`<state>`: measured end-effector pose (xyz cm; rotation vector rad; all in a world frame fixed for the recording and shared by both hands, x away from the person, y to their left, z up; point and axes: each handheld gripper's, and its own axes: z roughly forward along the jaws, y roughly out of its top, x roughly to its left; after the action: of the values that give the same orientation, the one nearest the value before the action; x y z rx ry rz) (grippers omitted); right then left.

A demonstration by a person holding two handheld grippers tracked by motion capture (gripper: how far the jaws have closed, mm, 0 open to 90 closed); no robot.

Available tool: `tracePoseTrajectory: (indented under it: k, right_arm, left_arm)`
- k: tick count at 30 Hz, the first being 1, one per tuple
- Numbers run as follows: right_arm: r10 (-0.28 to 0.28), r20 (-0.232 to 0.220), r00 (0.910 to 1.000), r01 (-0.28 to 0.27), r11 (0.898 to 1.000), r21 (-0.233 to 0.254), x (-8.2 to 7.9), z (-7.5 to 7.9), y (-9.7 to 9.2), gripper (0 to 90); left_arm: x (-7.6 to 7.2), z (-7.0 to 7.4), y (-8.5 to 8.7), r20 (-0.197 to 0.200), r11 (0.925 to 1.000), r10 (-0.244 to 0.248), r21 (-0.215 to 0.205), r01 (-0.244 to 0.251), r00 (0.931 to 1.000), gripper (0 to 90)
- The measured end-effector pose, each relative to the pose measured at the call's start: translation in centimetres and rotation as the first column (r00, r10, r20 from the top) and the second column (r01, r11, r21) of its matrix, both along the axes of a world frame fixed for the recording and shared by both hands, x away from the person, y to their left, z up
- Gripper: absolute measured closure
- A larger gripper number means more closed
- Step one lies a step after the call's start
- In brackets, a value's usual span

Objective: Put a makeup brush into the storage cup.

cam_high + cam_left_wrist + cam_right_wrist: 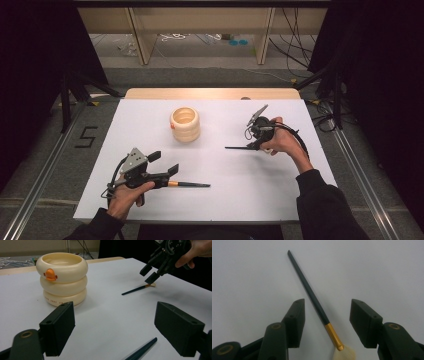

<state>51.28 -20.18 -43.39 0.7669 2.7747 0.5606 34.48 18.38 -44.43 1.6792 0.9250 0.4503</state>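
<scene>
We see a white table (150,200) w/ a wooden strip along its far edge, and on it, toward the far side and a bit left of centre, a cream pot (185,124) shaped like three stacked rings, upright, w/ a small orange bill on the top ring; in the left gripper view the pot (62,280) stands ahead and to the left.

We hold the left gripper (167,164) near the front-left of the table. Its jaws are spread wide, nothing between the pads. Just beside it lies a dark brush (192,184) w/ a gold band next to the gripper, handle pointing right; whether the gripper touches it, we can't tell. In the left gripper view the dark handle end (142,350) lies on the table low between the two jaws, apart from both.

We hold the right gripper (254,145) at the right of the table, well apart from the pot, tipped down over a second brush (240,147) lying flat, handle pointing left. In the right gripper view the gripper (327,322) has its jaws about half spread, one on each side of the brush (312,295); the gold band and pale bristles sit between the pads, and neither pad touches the brush. From the left gripper view the right gripper (150,273) hangs just above the bristle end.
</scene>
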Motion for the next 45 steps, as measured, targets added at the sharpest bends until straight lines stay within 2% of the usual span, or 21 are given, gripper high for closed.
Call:
tracePoseTrajectory:
  k: [6, 17, 19, 20, 24, 29, 31, 32, 34, 36, 37, 39, 40, 43, 45]
  right_arm:
    - [0.017, -0.05, 0.9986, -0.019, 0.999, -0.037, 0.5, -0.7, 0.1, 53.4]
    - [0.036, -0.106, 0.9938, -0.044, 0.996, -0.076, 1.0, -1.7, 0.4, 62.0]
    - [0.044, -0.111, 0.9928, -0.056, 0.992, -0.111, 1.1, -1.4, 0.5, 63.6]
    - [0.046, -0.101, 0.9938, -0.056, 0.994, -0.095, 1.1, -1.4, 0.6, 64.5]
    - [0.05, -0.113, 0.9923, -0.061, 0.994, -0.094, 1.3, -1.1, 1.1, 66.6]
    - [0.039, -0.152, 0.9877, -0.06, 0.989, -0.135, 1.5, -1.6, 1.2, 70.3]
    - [0.034, -0.159, 0.9867, -0.056, 0.989, -0.137, 1.6, -1.7, 1.2, 71.1]
    - [0.031, -0.183, 0.9826, -0.058, 0.988, -0.141, 1.7, -1.9, 1.2, 72.1]
    - [0.02, -0.189, 0.9818, -0.047, 0.989, -0.138, 1.8, -1.9, 1.2, 72.7]
    - [0.039, -0.195, 0.9801, -0.069, 0.987, -0.148, 2.0, -1.9, 1.3, 75.2]
    - [0.029, -0.202, 0.979, -0.061, 0.986, -0.154, 2.0, -1.9, 1.5, 75.7]
    - [0.035, -0.223, 0.9743, -0.08, 0.977, -0.197, 2.3, -1.9, 2.2, 78.1]
    - [0.018, -0.229, 0.9733, -0.066, 0.977, -0.202, 2.3, -1.8, 2.3, 78.6]
    - [0.011, -0.245, 0.9694, -0.065, 0.975, -0.212, 2.5, -1.8, 2.5, 80.2]
    - [0.006, -0.241, 0.9704, -0.061, 0.973, -0.223, 2.6, -1.8, 2.7, 80.4]
  left_arm:
    - [0.0, 0.0, -0.1, 0.0, 1.0, -0.005, 0.002, 0.005, 1.0, 16.7]
    - [0.0, 0.0, 0.0, -0.001, 1.0, -0.005, 0.002, 0.005, 1.0, 16.8]
    - [0.0, 0.0, 0.0, -0.002, 1.0, -0.004, 0.002, 0.004, 1.0, 16.8]
    - [0.0, 0.0, 0.0, -0.002, 1.0, -0.004, 0.003, 0.004, 1.0, 16.8]
    - [0.0, 0.0, 0.0, -0.002, 1.0, -0.004, 0.002, 0.004, 1.0, 16.8]
    - [0.0, 0.0, 0.1, -0.002, 1.0, -0.001, 0.002, 0.001, 1.0, 16.8]
    - [0.0, 0.0, 0.0, -0.001, 1.0, -0.004, 0.001, 0.004, 1.0, 16.9]
    - [0.0, 0.0, 0.0, -0.002, 1.0, -0.005, 0.002, 0.005, 1.0, 16.8]
    - [0.0, 0.0, 0.0, -0.002, 1.0, -0.005, 0.002, 0.005, 1.0, 16.9]
    - [0.0, 0.0, 0.0, -0.002, 1.0, -0.005, 0.001, 0.005, 1.0, 16.9]
    - [0.1, 0.0, 0.0, -0.001, 1.0, -0.003, 0.0, 0.003, 1.0, 16.9]
    - [0.1, 0.0, 0.0, -0.001, 1.0, -0.003, 0.0, 0.003, 1.0, 16.9]
    - [0.1, 0.0, 0.0, -0.001, 1.0, -0.004, 0.0, 0.004, 1.0, 16.9]
    - [0.0, 0.0, 0.0, 0.0, 1.0, -0.002, 0.0, 0.002, 1.0, 17.1]
    - [-0.1, 0.2, 0.1, 0.012, 1.0, 0.001, -0.002, -0.001, 0.9999, 17.3]
